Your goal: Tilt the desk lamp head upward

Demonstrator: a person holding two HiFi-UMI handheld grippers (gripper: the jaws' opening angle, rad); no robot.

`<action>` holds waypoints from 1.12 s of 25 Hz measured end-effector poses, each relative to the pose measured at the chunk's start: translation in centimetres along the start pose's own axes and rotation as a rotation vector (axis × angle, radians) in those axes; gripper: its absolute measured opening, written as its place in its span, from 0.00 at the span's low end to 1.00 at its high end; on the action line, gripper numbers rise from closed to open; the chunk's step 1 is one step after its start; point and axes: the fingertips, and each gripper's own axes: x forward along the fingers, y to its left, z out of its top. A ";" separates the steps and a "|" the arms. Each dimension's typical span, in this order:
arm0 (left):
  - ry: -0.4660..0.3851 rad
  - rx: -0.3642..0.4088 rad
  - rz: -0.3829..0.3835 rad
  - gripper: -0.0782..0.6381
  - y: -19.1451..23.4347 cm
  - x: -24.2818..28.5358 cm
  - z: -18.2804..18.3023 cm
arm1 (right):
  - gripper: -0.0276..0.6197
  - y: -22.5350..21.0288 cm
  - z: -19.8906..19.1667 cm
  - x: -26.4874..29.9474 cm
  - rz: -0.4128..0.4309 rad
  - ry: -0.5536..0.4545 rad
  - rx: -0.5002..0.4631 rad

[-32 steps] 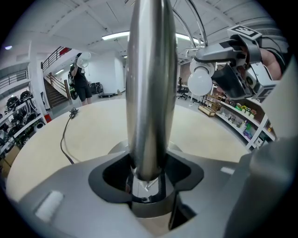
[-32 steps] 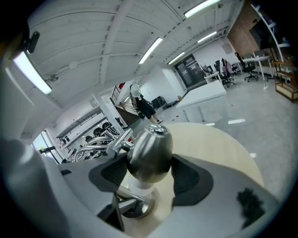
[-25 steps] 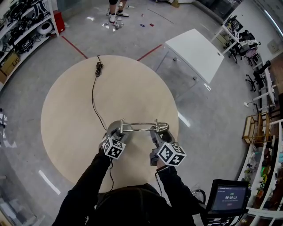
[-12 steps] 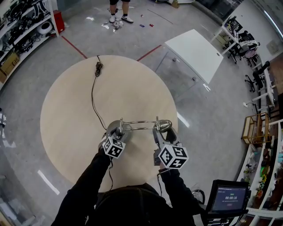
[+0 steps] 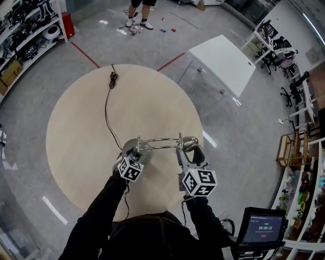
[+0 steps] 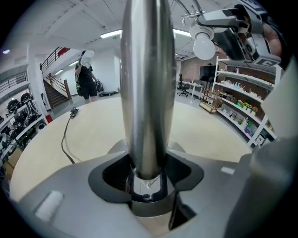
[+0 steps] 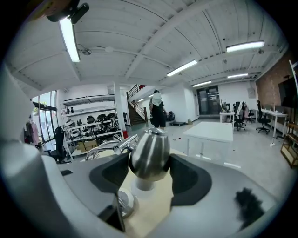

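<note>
A chrome desk lamp stands on the round beige table [image 5: 81, 132], close to me. Its upright pole [image 6: 146, 93] runs between the jaws of my left gripper [image 5: 134, 152], which is shut on it just above the base [image 6: 116, 151]. A thin curved arm [image 5: 158, 144] leads right to the lamp head [image 5: 190, 143]. In the right gripper view, my right gripper [image 7: 150, 163] is shut on that rounded chrome head [image 7: 150, 153]. The left gripper view shows the head's white bulb [image 6: 204, 45] up at the right, pointing down, with the right gripper's fingers [image 6: 242, 32] around the shade.
The lamp's black cord [image 5: 107, 109] trails across the table to its far edge. A white rectangular table [image 5: 223, 58] stands beyond on the right. A person [image 5: 139, 10] stands far off. A screen [image 5: 264, 228] is at my lower right, and shelves [image 5: 23, 30] line the left.
My right gripper has shifted slightly right and nearer me, taking the lamp head with it. The left gripper has kept still on the pole.
</note>
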 end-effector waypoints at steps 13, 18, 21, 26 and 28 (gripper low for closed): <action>0.005 -0.003 -0.005 0.43 0.3 0.4 -0.1 | 0.49 1.4 2.7 -0.4 -0.002 -0.028 -0.175; 0.003 -0.005 -0.010 0.43 0.5 0.6 0.0 | 0.49 2.0 3.7 -0.2 0.001 -0.041 -0.222; 0.004 -0.009 -0.009 0.43 0.4 0.6 -0.2 | 0.49 2.3 3.9 -0.4 0.006 -0.041 -0.255; 0.001 -0.012 -0.006 0.43 0.5 0.6 -0.2 | 0.49 2.9 4.7 -0.3 0.009 -0.036 -0.312; 0.002 -0.011 -0.004 0.43 0.5 0.7 -0.1 | 0.49 3.0 4.8 -0.3 0.009 -0.029 -0.323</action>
